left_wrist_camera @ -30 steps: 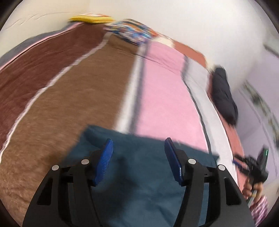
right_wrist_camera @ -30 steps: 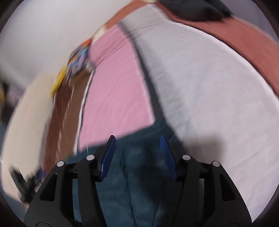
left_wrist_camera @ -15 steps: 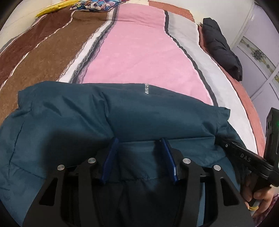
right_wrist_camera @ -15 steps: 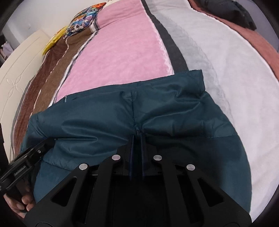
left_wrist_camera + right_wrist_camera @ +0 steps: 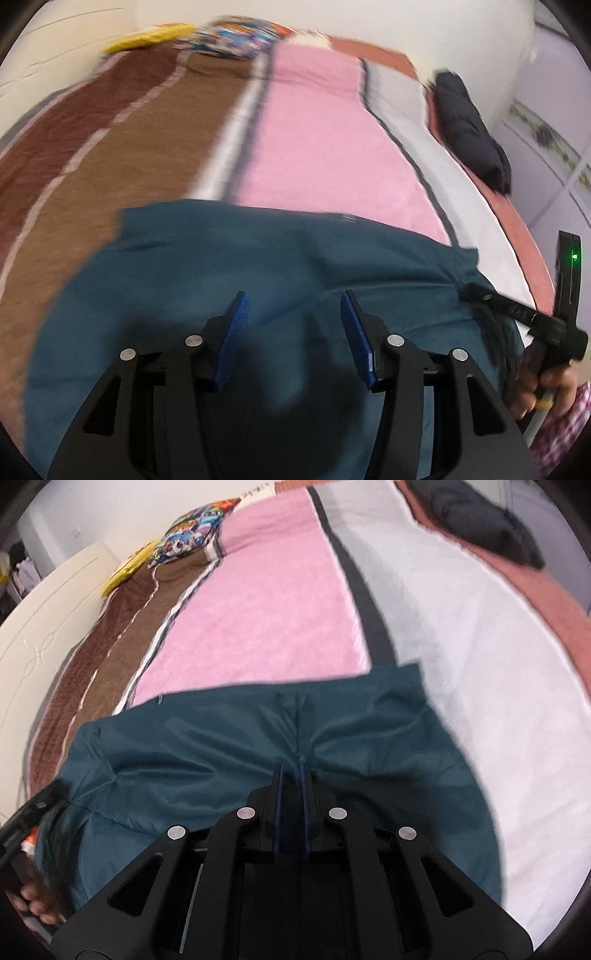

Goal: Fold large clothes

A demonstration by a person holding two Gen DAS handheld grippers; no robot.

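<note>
A striped bed (image 5: pixel 280 602) is seen, with a teal jacket (image 5: pixel 207 753) spread across its near end. The left hand-held gripper (image 5: pixel 293 325) is held open above it — the right hand-held gripper (image 5: pixel 291 771) is clamped on a jacket fold.

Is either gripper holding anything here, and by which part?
The right gripper pinches a fold of the teal jacket near its seam; the left gripper is open, empty.

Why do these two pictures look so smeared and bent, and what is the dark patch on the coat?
Left wrist view: motion blur smears the bedspread; sharp gripper. Right wrist view: steadier, blurred only toward the edges. Both: the fisheye lens bows the bed; the gripper shades the teal coat.
</note>
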